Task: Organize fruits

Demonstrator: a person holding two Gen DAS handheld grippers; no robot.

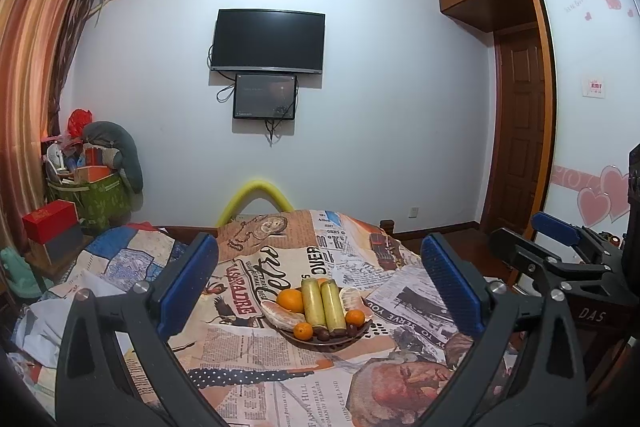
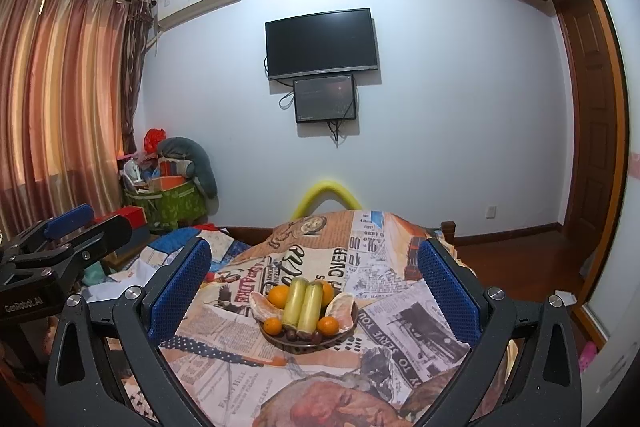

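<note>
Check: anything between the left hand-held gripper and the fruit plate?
Nothing visible. The left hand-held gripper is open, and only bare newspaper-print cloth lies before the fruit plate.

plate (image 1: 358, 335) mostly hidden under fruit, dark small fruits (image 1: 323, 335) too small to ID, right gripper (image 1: 560, 247) cut off by frame edge, wardrobe note (image 1: 595, 87) unreadable

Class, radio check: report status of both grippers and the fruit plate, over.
Left gripper open, empty. Right gripper open, empty. Dark round plate of oranges, pomelo segments, two yellow-green cane pieces on newspaper-print cloth, untouched. Path unobstructed.
</note>
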